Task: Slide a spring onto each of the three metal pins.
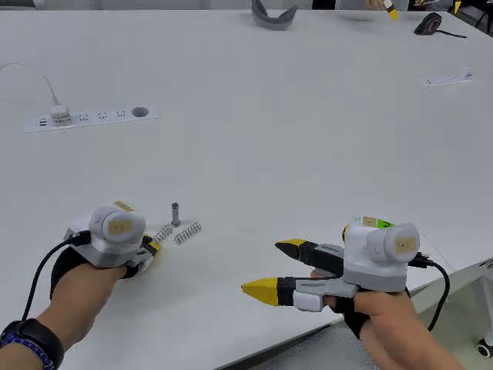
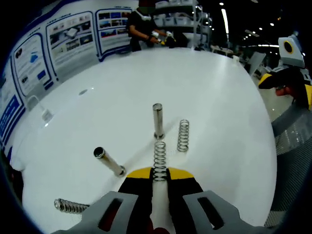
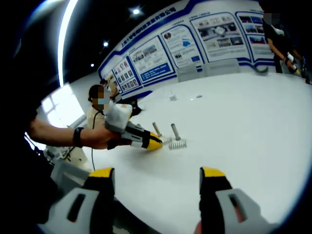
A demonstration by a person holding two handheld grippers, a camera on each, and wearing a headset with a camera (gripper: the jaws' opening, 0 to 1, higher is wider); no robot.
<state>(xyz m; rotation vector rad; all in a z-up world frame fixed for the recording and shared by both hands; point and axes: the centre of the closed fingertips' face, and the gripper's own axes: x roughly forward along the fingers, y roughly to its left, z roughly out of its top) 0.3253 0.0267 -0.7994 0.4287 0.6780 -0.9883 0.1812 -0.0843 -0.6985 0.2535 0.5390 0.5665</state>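
Observation:
My left gripper (image 2: 156, 173) is shut on the end of a small spring (image 2: 160, 160), which points toward an upright metal pin (image 2: 157, 120) just beyond it. A loose spring (image 2: 183, 135) lies on the table right of that pin. A second pin (image 2: 109, 162) rests at a slant on the left, and another spring (image 2: 70, 207) lies near the bottom left. In the head view the left gripper (image 1: 154, 247) sits low beside the pin (image 1: 176, 213) and the loose spring (image 1: 187, 232). My right gripper (image 1: 275, 268) stands open and holds nothing, well right of them, with its fingertips (image 3: 212, 173) wide apart.
The white table (image 1: 269, 139) spreads wide beyond the parts. A power strip (image 1: 88, 118) lies far left, with a dark curved object (image 1: 273, 15) and a cable (image 1: 447, 32) at the back. The front edge (image 1: 462, 266) runs close by the right gripper. People stand past the table (image 2: 146, 24).

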